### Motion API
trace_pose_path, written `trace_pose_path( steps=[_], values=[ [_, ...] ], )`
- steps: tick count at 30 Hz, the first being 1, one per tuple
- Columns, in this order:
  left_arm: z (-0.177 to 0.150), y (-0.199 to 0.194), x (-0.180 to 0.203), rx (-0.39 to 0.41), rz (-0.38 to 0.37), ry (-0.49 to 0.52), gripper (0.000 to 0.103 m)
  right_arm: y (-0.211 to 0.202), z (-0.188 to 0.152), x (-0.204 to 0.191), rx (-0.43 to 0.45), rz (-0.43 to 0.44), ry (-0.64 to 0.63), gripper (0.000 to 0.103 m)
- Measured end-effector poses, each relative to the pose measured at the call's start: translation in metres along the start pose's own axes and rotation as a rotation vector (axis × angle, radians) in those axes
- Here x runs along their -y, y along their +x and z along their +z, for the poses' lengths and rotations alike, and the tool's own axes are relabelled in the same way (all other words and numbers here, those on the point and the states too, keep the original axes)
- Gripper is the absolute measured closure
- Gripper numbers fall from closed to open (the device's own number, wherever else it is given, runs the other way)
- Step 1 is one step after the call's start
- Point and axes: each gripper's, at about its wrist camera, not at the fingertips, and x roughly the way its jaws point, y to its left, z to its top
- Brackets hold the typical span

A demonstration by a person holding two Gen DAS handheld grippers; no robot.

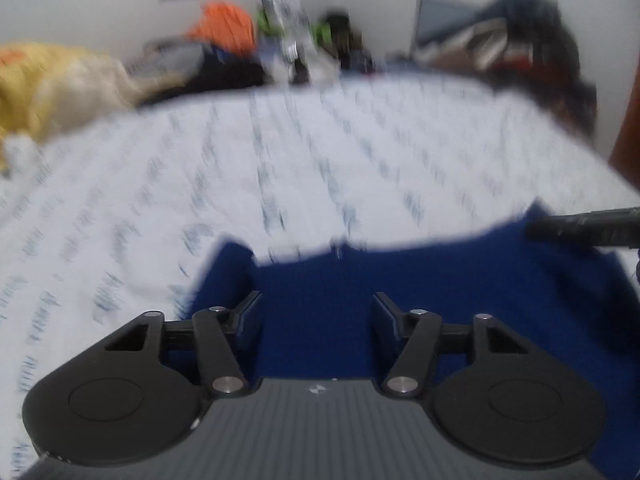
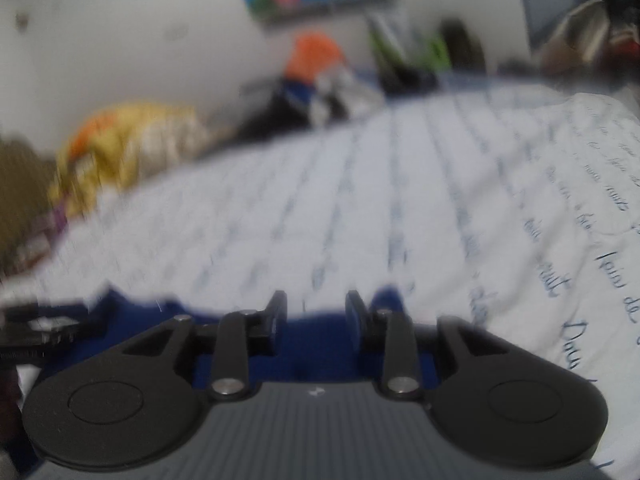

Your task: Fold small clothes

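Note:
A dark blue garment lies on the white bed sheet with blue script, close in front of both cameras. My left gripper is open, its jaws spread over the blue cloth near its left part. My right gripper is open over the garment's far edge. The right gripper's black finger shows at the right edge of the left wrist view; the left gripper shows at the left edge of the right wrist view. Both views are blurred by motion.
A yellow and cream pile of cloth lies at the bed's far left. An orange item, dark clothes and green things lie along the far wall. A dark heap sits at the far right. The sheet stretches ahead.

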Motion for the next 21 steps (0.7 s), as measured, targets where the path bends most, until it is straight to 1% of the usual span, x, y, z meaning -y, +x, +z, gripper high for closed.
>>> trace_pose_path(
  steps=[1,2,3,4,5,7,9,11,12,13,14,15,16,17,18,19,20,21],
  values=[
    [-0.003,0.006,-0.004,0.027,0.020,0.005,0.041,0.015,-0.006,0.000,-0.051,-0.035,-0.032,0.072],
    [-0.005,0.007,-0.011,0.050,0.020,0.004,0.041,0.024,-0.014,0.003,-0.045,-0.054,-0.079,0.073],
    [-0.008,0.008,-0.017,0.072,0.002,-0.005,0.041,0.023,-0.022,0.006,0.012,-0.064,-0.135,0.073],
    [-0.010,0.008,-0.021,0.086,-0.015,-0.011,0.041,0.021,-0.024,0.014,0.027,-0.045,-0.115,0.073],
    [-0.010,0.009,-0.020,0.091,-0.014,-0.017,0.041,0.021,-0.023,0.022,0.030,-0.023,-0.064,0.073],
    [-0.009,0.011,-0.010,0.097,0.027,-0.005,0.040,0.024,-0.023,0.031,0.042,0.001,-0.018,0.073],
    [-0.008,0.011,-0.003,0.095,0.061,0.015,0.040,0.029,-0.023,0.024,0.041,-0.027,-0.056,0.073],
    [-0.010,-0.002,0.001,0.080,0.109,0.016,0.039,0.032,-0.022,0.018,0.042,-0.050,-0.089,0.073],
    [-0.012,-0.015,0.003,0.075,0.128,0.001,0.039,0.030,-0.022,0.017,0.042,-0.053,-0.087,0.072],
    [-0.017,-0.029,0.004,0.091,0.106,-0.014,0.034,0.028,-0.020,0.016,0.034,-0.069,-0.070,0.072],
    [-0.024,-0.044,0.005,0.115,0.059,-0.023,0.021,0.018,-0.020,0.014,0.024,-0.094,-0.039,0.071],
    [-0.031,-0.055,0.009,0.126,0.027,-0.026,0.015,-0.002,-0.023,0.010,0.025,-0.101,-0.010,0.064],
    [-0.038,-0.059,0.013,0.123,0.019,-0.019,0.009,-0.017,-0.028,0.007,0.043,-0.084,-0.008,0.047],
    [-0.045,-0.057,0.017,0.105,0.026,-0.002,0.009,-0.029,-0.034,0.002,0.062,-0.073,-0.029,0.034],
    [-0.052,-0.050,0.018,0.070,0.049,0.010,0.009,-0.034,-0.038,-0.003,0.071,-0.079,-0.052,0.012],
    [-0.061,-0.041,0.015,0.052,0.070,0.003,0.001,-0.037,-0.047,-0.006,0.065,-0.092,-0.074,0.008],
    [-0.066,-0.040,0.008,0.072,0.057,-0.035,0.001,-0.028,-0.055,-0.006,0.024,-0.109,-0.097,0.008],
    [-0.064,-0.039,0.003,0.071,0.051,-0.055,0.000,-0.017,-0.066,-0.005,-0.009,-0.144,-0.134,0.007]
  ],
)
